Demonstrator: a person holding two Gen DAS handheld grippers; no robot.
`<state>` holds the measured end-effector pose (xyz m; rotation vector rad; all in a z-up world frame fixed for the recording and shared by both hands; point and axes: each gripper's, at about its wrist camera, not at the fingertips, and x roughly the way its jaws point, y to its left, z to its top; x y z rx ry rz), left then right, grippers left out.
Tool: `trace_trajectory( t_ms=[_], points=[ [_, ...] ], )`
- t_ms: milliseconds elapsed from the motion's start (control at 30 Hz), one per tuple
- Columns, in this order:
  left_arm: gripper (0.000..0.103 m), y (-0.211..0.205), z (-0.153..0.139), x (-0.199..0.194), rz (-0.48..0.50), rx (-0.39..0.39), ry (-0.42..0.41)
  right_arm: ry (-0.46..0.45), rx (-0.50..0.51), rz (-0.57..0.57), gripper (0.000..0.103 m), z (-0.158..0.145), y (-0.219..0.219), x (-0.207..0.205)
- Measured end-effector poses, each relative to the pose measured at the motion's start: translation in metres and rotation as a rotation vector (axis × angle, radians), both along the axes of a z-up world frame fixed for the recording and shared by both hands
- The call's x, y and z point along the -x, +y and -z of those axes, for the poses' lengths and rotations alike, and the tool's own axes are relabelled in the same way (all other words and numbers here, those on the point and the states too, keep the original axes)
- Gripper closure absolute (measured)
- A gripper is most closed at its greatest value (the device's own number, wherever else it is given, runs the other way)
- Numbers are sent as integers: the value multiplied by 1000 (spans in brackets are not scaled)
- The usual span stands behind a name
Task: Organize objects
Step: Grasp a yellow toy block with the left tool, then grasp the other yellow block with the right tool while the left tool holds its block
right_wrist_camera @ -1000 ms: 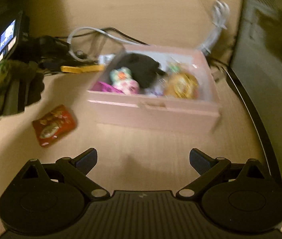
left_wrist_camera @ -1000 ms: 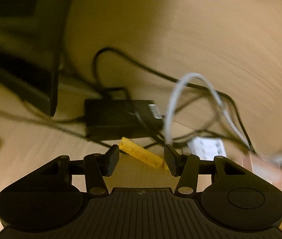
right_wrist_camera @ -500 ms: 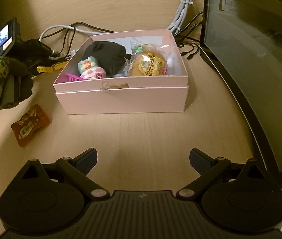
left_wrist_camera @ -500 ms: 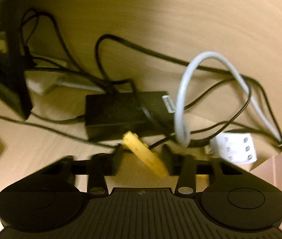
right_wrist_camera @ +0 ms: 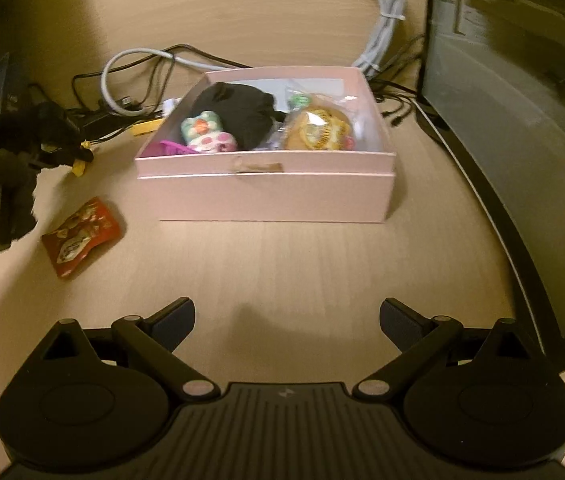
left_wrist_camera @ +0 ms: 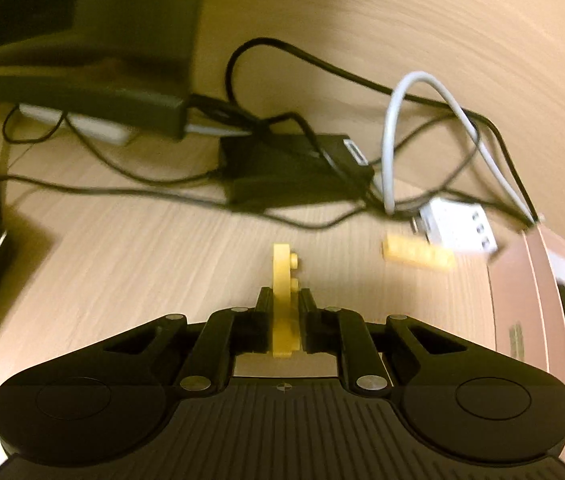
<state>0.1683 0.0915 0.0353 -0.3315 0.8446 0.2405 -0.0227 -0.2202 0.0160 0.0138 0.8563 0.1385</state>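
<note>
My left gripper (left_wrist_camera: pixel 283 300) is shut on a yellow toy brick (left_wrist_camera: pixel 283 280), held upright above the wooden desk. It also shows in the right wrist view (right_wrist_camera: pixel 68 154) with the brick (right_wrist_camera: pixel 79 167) left of the box. A second yellow brick (left_wrist_camera: pixel 416 254) lies on the desk near the pink box (left_wrist_camera: pixel 522 292). The pink box (right_wrist_camera: pixel 266 196) holds a black cloth (right_wrist_camera: pixel 238 110), a plush toy (right_wrist_camera: pixel 204 132) and a wrapped bun (right_wrist_camera: pixel 316 130). A red snack packet (right_wrist_camera: pixel 80 236) lies left of the box. My right gripper (right_wrist_camera: pixel 286 320) is open and empty, in front of the box.
A black power adapter (left_wrist_camera: pixel 294 172), black cables, a grey cable (left_wrist_camera: pixel 392 140) and a white plug (left_wrist_camera: pixel 458 230) lie behind the bricks. A monitor base (left_wrist_camera: pixel 82 92) stands at the back left. A large monitor (right_wrist_camera: pixel 514 100) stands right of the box. A bundled white cable (right_wrist_camera: pixel 384 20) lies behind it.
My left gripper closed on the yellow brick and lifted it back from the cables, turning it upright. The right gripper stayed open, its view settling on the box.
</note>
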Motion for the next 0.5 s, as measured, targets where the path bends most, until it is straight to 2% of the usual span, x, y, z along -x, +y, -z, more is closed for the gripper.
trace_trajectory(
  t_ms=[300,500],
  points=[
    [88,15,-5,79,117,73,-12,-63,25,-128,4,-17,38,-1],
    [88,24,-13,125,160,106,-32,-115,25,-198,4,-36,64,-29]
  ],
)
